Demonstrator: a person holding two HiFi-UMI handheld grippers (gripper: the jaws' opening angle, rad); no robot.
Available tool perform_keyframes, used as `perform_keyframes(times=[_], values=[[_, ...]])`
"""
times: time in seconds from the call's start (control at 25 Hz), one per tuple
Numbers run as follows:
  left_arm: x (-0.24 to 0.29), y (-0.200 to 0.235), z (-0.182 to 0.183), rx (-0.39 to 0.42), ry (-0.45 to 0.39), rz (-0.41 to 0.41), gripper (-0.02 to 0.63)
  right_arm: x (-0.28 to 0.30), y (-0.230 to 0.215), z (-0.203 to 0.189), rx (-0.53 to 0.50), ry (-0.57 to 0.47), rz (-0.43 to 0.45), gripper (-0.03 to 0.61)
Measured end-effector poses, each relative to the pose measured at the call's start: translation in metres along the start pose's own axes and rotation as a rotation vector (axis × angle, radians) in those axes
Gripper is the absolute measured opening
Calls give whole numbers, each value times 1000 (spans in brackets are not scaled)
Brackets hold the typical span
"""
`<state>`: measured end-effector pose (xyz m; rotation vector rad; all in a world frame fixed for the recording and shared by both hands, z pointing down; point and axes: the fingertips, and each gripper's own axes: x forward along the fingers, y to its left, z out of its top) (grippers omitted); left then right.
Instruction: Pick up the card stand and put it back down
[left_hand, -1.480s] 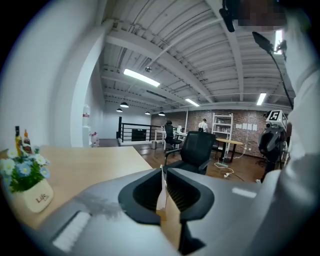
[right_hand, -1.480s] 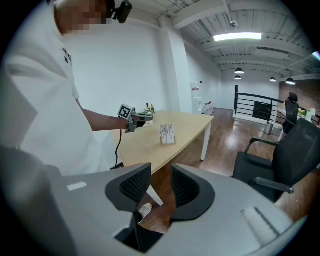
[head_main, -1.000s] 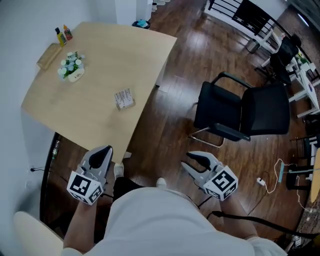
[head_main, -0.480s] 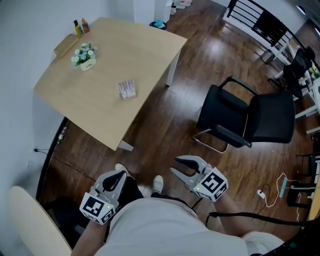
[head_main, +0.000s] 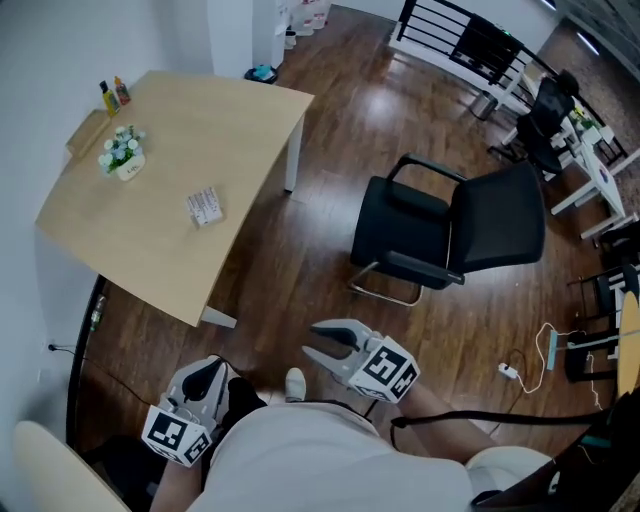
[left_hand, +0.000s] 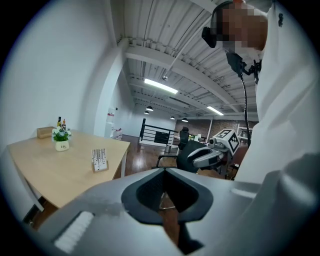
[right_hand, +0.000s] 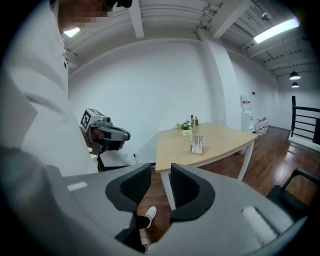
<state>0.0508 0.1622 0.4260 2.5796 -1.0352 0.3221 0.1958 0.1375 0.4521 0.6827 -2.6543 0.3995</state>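
Head view: card stand (head_main: 204, 206) far left on pale table (head_main: 200, 120), wood floor (head_main: 300, 250) below us; left gripper (head_main: 205, 377) pinched empty, right gripper (head_main: 312, 340) narrowly parted.

Pulled the left gripper (head_main: 207, 373) back from just beside the near edge of the table (head_main: 150, 235) to well apart from that edge.

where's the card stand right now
In the head view, the card stand is on the wooden table at upper left, nearer its front edge, with the small potted plant beyond it to the left.
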Motion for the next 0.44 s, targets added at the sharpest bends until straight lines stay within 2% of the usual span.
perform_keyframes(times=[0.44], values=[[-1, 0, 0, 20, 4, -20, 3, 4, 4, 4, -20, 15, 12, 124]])
